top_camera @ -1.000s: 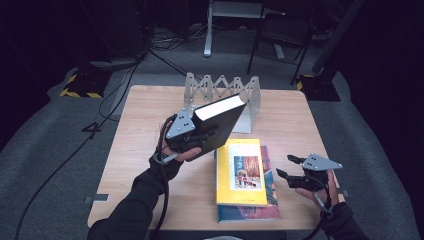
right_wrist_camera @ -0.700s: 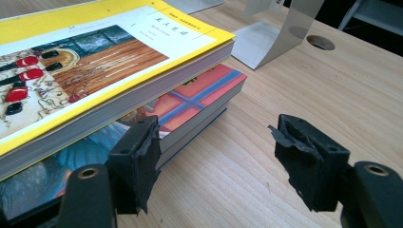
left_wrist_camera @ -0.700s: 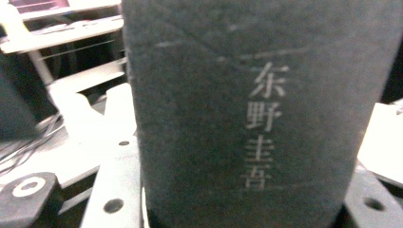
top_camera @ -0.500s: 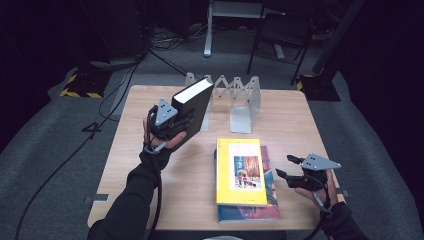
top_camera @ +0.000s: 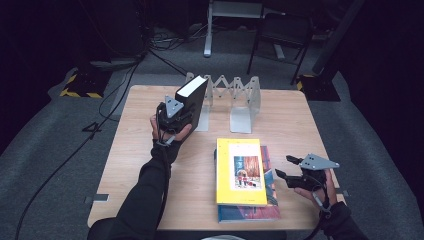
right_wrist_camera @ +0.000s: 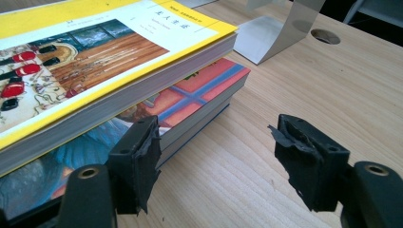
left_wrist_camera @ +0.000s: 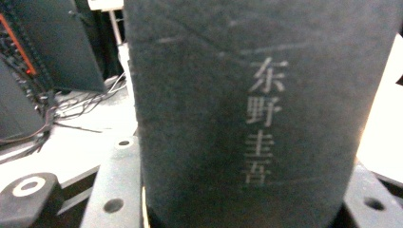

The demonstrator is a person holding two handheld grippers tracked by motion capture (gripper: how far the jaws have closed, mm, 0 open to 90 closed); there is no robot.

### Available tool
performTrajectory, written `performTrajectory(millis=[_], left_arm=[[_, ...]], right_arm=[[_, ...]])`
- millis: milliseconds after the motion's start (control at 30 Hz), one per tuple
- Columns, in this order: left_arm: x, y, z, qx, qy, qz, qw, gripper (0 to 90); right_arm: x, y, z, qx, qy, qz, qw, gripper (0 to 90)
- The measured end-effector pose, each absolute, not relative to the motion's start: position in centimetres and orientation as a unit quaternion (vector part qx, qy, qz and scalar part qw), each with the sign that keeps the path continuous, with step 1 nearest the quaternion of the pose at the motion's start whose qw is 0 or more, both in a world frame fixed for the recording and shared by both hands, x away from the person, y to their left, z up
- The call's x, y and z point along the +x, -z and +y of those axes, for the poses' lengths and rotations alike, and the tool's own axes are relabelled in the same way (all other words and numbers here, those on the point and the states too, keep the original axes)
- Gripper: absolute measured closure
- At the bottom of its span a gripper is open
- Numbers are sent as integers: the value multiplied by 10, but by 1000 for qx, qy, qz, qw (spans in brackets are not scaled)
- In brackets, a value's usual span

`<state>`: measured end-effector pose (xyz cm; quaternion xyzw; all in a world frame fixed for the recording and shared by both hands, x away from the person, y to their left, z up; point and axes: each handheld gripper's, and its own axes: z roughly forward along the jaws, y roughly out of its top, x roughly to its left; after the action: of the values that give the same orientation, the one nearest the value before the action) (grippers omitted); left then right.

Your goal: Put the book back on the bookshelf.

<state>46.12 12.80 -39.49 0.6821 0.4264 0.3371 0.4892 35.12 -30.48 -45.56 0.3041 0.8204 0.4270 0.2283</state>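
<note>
1. Two books remain stacked flat on the table [top_camera: 150,165]: a yellow book [top_camera: 241,170] lies on top of a blue book [top_camera: 270,192], well apart from the black book [top_camera: 192,100] now being carried.
2. Change since a second ago: the left gripper [top_camera: 172,112] has carried the black book from above the middle of the table, near the stack, to the left end of the folding book rack [top_camera: 235,95] at the far side. The book has also turned from a flat-lying tilt to nearly upright, with its white page edge facing up.
3. Meaning for the work: the book appears lined up for insertion into the leftmost rack slot. Judged from its position, what remains is to lower it between the metal dividers and release it.
4. Left gripper state: clamped on the black book, with the dark spine [left_wrist_camera: 247,114] standing between the jaws in the left gripper view.
5. Right gripper [top_camera: 292,175] state: jaws apart with nothing between them. It rests on the table just beside the stack, at the right edge of the blue book.
6. Legible writing: the black spine bears four pale Chinese characters, reading 东野圭吾. The yellow cover [right_wrist_camera: 95,42] carries a line of small Chinese characters near its top edge, too small to read reliably.
</note>
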Motion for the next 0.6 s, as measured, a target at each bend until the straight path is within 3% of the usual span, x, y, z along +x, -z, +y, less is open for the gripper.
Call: performTrajectory(millis=[600], left_arm=[[466, 422, 122, 625, -349, 476, 511, 518]], right_arm=[[351, 457, -303, 303, -421, 825, 225, 328]])
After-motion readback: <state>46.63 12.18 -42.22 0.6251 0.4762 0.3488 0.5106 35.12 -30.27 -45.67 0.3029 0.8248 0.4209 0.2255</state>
